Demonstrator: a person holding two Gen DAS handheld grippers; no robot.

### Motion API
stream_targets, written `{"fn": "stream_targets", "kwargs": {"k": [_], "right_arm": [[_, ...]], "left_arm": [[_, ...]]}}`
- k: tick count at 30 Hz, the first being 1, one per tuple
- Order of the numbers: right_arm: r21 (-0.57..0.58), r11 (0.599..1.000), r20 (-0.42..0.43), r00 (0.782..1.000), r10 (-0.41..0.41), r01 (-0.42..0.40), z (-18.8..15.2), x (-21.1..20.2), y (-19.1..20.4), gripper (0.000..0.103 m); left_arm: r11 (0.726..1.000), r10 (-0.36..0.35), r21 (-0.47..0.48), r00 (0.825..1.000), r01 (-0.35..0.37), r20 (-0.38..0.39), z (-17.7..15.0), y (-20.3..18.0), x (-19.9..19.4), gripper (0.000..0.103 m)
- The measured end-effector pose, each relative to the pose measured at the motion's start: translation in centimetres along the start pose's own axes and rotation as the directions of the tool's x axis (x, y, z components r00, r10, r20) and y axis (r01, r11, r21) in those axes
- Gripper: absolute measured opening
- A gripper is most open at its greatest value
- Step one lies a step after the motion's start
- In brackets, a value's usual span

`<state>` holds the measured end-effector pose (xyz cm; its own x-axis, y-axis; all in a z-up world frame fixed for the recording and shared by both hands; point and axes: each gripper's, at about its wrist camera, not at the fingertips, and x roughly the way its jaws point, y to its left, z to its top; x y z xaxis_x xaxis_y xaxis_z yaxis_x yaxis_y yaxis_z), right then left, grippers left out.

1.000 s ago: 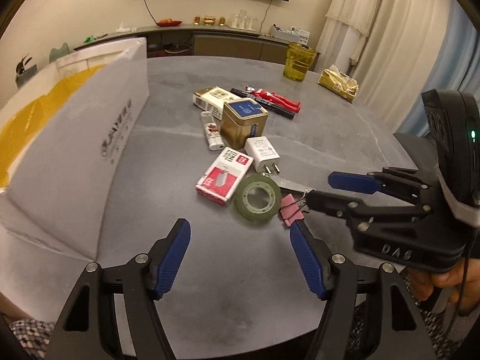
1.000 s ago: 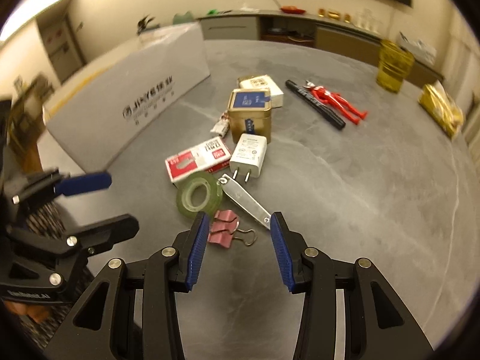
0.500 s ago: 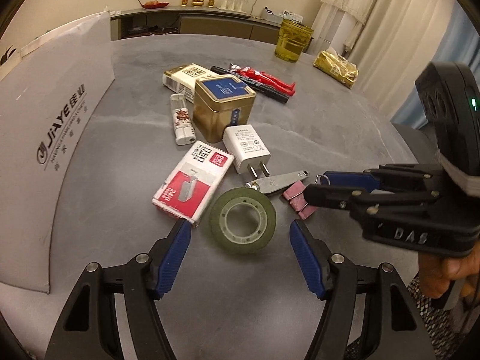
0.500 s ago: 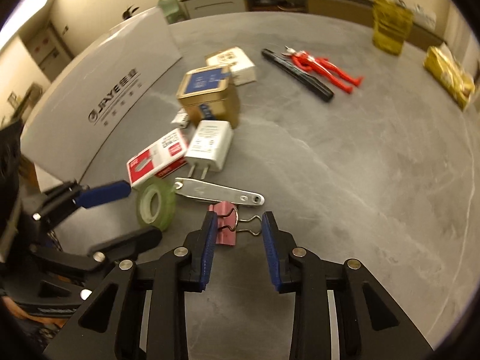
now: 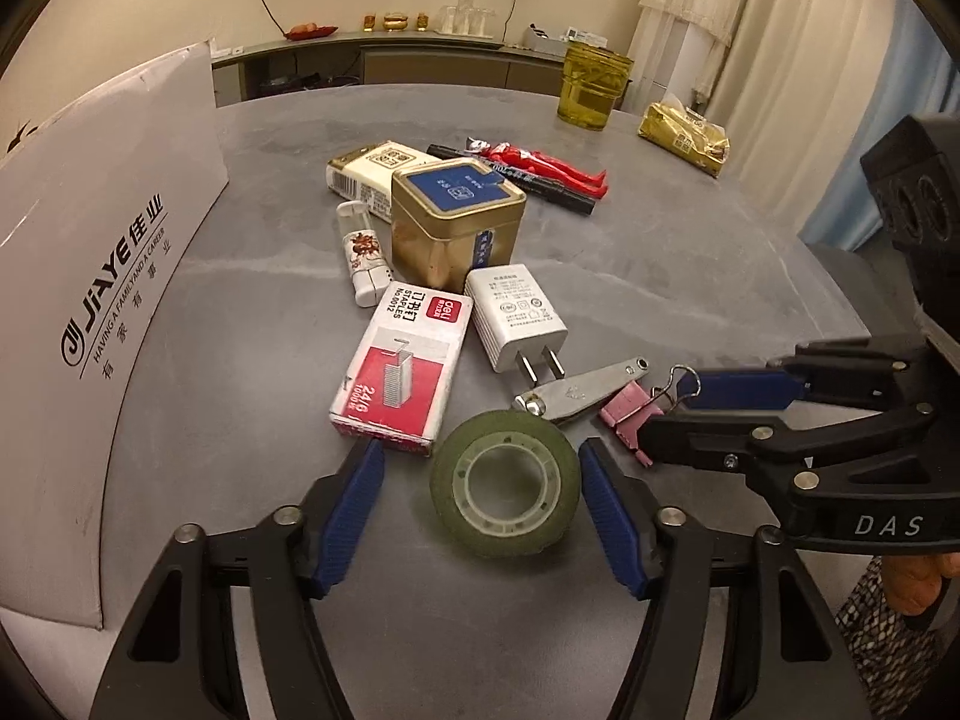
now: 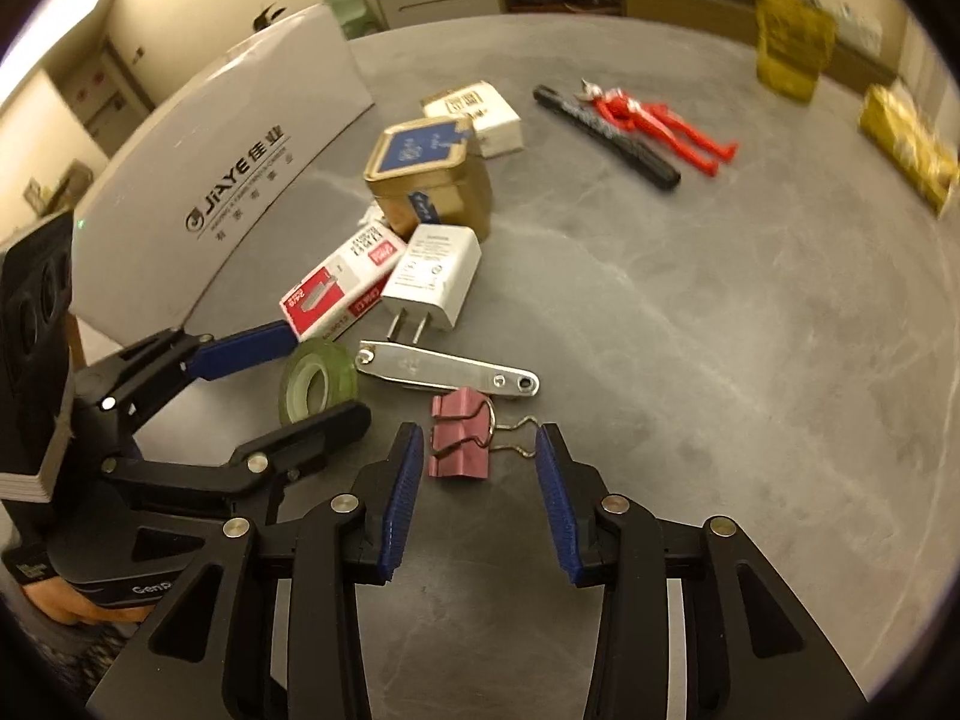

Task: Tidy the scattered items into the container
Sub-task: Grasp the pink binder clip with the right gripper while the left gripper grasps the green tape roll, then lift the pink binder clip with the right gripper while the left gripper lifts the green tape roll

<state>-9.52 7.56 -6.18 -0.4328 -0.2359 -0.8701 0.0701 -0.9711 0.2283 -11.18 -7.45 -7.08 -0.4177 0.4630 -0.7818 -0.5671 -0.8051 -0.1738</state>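
Green tape roll [image 5: 505, 483] between the gaping left hand-held gripper [image 5: 480, 516], pink clip [image 6: 461, 443] just beside the tape, between the gaping right hand-held gripper [image 6: 480, 495]

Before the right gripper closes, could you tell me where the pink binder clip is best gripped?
Grip the pink binder clip across its flat folded body, coming from the near side with the right gripper. The body lies flat and fits the open jaws; its thin wire handles point right and would likely slip.
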Motion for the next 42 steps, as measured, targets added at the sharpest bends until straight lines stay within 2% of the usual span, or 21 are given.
{"fn": "stream_targets", "kwargs": {"k": [1,2,7,11,16,21,22,23,24,25,27,29,32,36,40,42], "right_arm": [[-0.004,1.000,0.001,1.000,0.002,-0.002,-0.1,0.0,0.1,0.017],[-0.011,1.000,0.005,1.000,0.002,-0.002,-0.1,-0.2,0.3,0.014],[-0.018,1.000,0.023,1.000,-0.002,0.003,-0.1,-0.5,0.9,0.011],[-0.001,1.000,0.052,0.999,0.008,-0.008,0.0,-1.3,0.8,0.008],[0.009,1.000,0.075,0.997,0.015,-0.016,0.0,-2.1,0.9,0.006],[-0.002,1.000,0.059,0.998,0.003,-0.003,-0.1,-1.6,1.3,0.008],[-0.006,1.000,0.063,0.998,-0.016,0.017,-0.2,-1.6,1.4,0.018],[-0.003,0.999,0.068,0.997,-0.035,0.035,-0.2,-1.5,1.5,0.043],[0.009,0.999,0.080,0.996,-0.049,0.048,-0.3,-1.5,1.4,0.052],[0.030,0.998,0.093,0.994,-0.059,0.057,-0.3,-1.5,1.3,0.055],[0.054,0.997,0.091,0.994,-0.054,0.049,-0.3,-1.1,1.3,0.055],[0.044,0.998,0.051,0.997,-0.055,0.053,-0.2,0.0,1.5,0.055],[0.022,0.992,0.056,0.990,-0.126,0.125,-0.2,0.0,1.2,0.053],[0.082,0.982,0.077,0.981,-0.179,0.173,-0.6,-0.8,-0.1,0.053],[0.067,0.979,0.079,0.977,-0.200,0.195,-1.6,-1.5,0.2,0.053],[0.047,0.970,0.074,0.967,-0.243,0.240,-1.9,-1.4,0.1,0.051]], "left_arm": [[1.000,-0.001,0.001,1.000,0.001,0.000,0.0,0.0,0.0,0.049],[1.000,-0.007,0.001,1.000,0.007,0.001,-0.1,0.1,-0.1,0.049],[0.999,-0.030,0.019,0.999,0.030,0.038,-0.2,-0.4,-1.2,0.049],[0.999,-0.024,0.051,0.996,0.020,0.088,-0.2,-1.1,-2.5,0.049],[0.999,-0.019,0.037,0.994,0.016,0.103,-0.1,-0.8,-3.3,0.049],[1.000,-0.016,0.024,0.994,0.014,0.107,-0.2,-0.5,-3.7,0.049],[1.000,-0.014,0.021,0.994,0.012,0.110,-0.2,-0.4,-3.8,0.049],[1.000,-0.012,0.017,0.994,0.010,0.112,-0.2,-0.3,-3.9,0.049],[1.000,-0.012,0.011,0.993,0.010,0.115,-0.2,-0.2,-4.0,0.049],[1.000,-0.012,0.004,0.993,0.012,0.118,-0.2,-0.1,-4.1,0.049],[1.000,-0.016,-0.007,0.993,0.017,0.120,-0.1,0.1,-4.3,0.049],[1.000,-0.024,-0.010,0.993,0.025,0.116,-0.1,0.1,-4.2,0.049],[0.999,-0.036,-0.005,0.993,0.037,0.111,-0.2,-0.1,-4.3,0.049],[0.998,-0.057,-0.009,0.993,0.058,0.104,-0.1,-0.1,-4.2,0.049],[0.997,-0.074,-0.019,0.992,0.076,0.103,0.0,0.0,-4.4,0.049],[0.996,-0.081,-0.024,0.992,0.083,0.096,0.0,0.1,-4.3,0.049]]}}
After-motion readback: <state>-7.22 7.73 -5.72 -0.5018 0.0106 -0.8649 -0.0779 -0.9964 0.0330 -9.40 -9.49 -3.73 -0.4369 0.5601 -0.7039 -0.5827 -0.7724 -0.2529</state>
